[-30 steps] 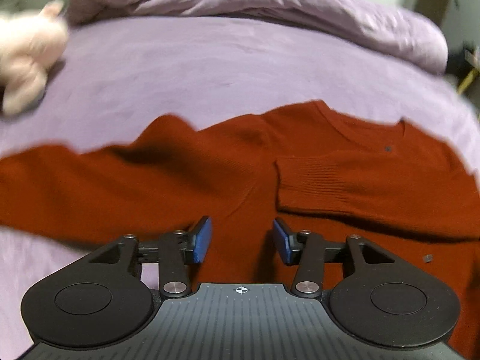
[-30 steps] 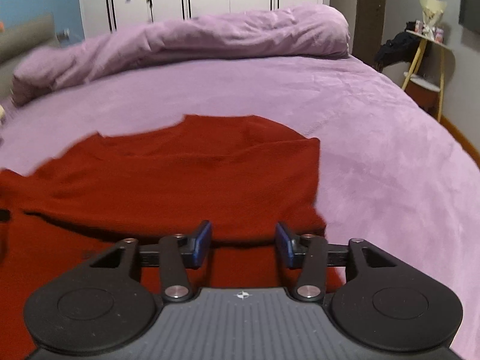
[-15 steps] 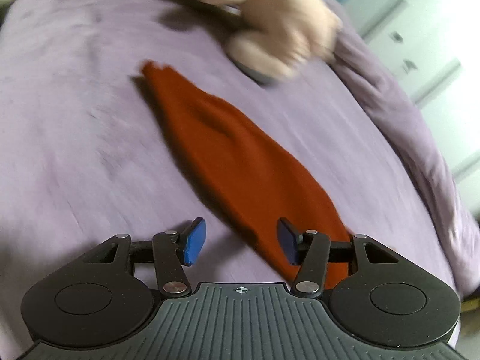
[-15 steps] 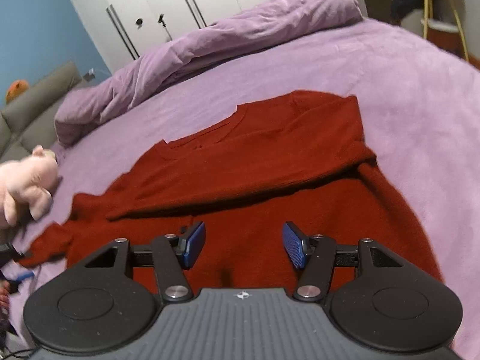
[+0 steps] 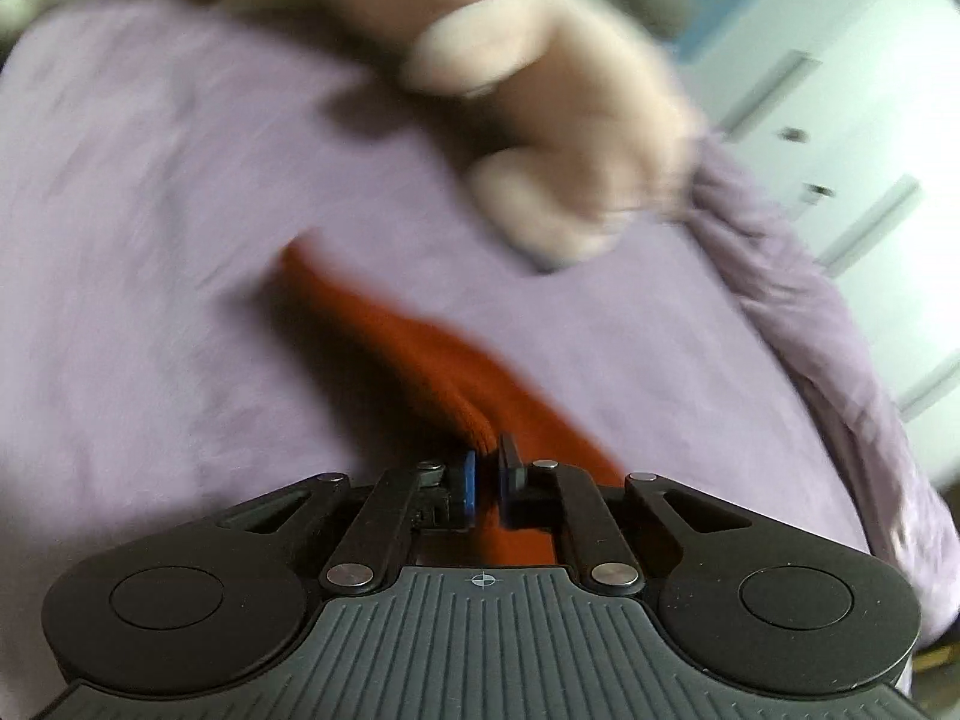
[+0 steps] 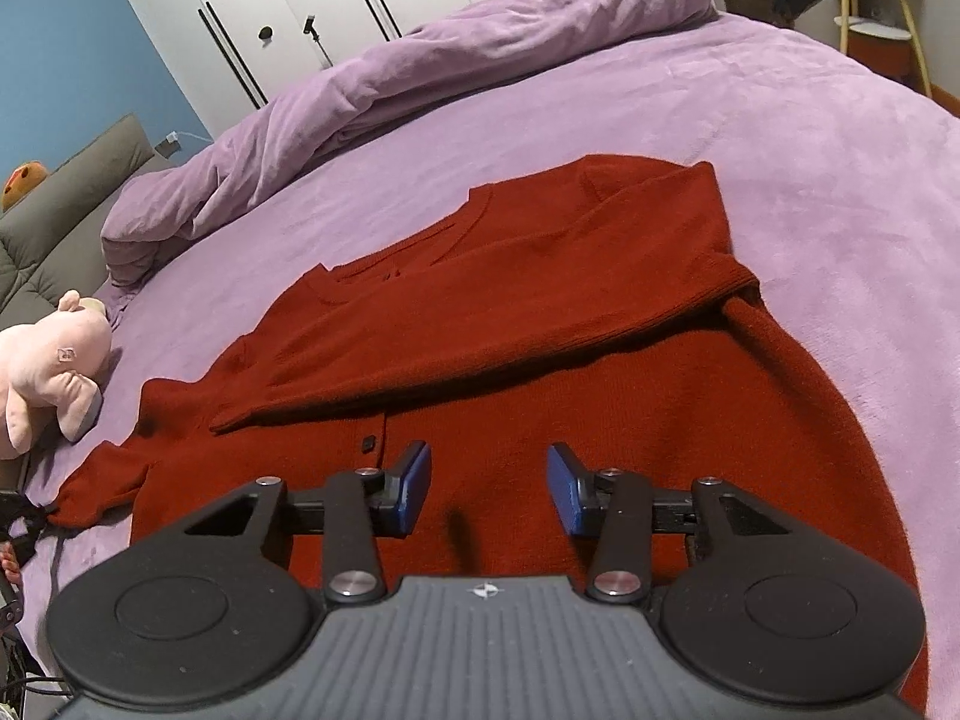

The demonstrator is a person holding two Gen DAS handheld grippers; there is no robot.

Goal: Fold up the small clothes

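Note:
A red knit sweater (image 6: 540,324) lies spread on the purple bed, its right sleeve folded across the chest. Its left sleeve (image 5: 420,354) stretches out over the bed in the left wrist view, blurred. My left gripper (image 5: 487,474) is shut on that sleeve's fabric, which bunches between the blue pads. My right gripper (image 6: 487,483) is open and empty, hovering over the sweater's lower body. The left gripper's dark edge (image 6: 15,516) shows at the sleeve cuff in the right wrist view.
A pink plush pig (image 6: 48,366) lies on the bed just beyond the left sleeve; it also shows blurred in the left wrist view (image 5: 540,120). A rumpled purple duvet (image 6: 420,60) lies along the far side. White wardrobes and a grey sofa stand behind.
My left gripper swung from the sweater's body out to the left sleeve and closed on it. My right gripper drew back and rose a little, staying open.

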